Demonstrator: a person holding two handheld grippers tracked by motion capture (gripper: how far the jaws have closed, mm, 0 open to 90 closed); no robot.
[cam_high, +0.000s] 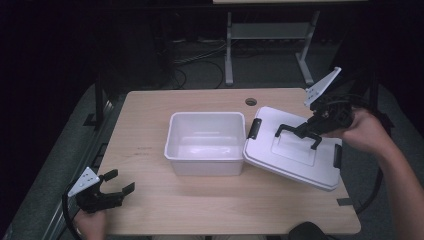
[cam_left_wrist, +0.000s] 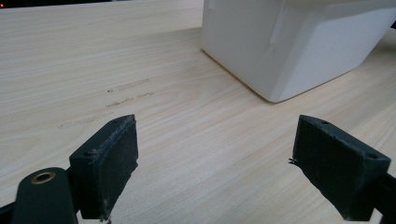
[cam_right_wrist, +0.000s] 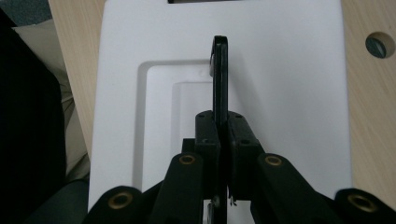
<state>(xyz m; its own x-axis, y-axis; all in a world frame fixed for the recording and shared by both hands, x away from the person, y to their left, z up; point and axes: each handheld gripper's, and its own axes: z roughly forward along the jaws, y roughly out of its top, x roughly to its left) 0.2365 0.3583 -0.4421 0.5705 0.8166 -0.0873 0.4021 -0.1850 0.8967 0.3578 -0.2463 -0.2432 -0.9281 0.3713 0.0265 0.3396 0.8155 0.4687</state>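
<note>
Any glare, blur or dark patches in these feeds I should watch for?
High view: background nearly black, table evenly lit, soft sheen inside the bin. Left gripper view: the jaws look sharp, bin wall slightly overexposed. Right gripper view: lid bright white, near jaws soft, lid handle crisp.

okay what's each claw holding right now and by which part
The right claw is shut on the white lid by its black handle; one edge leans on the white bin. The left claw is open, holding nothing.
</note>
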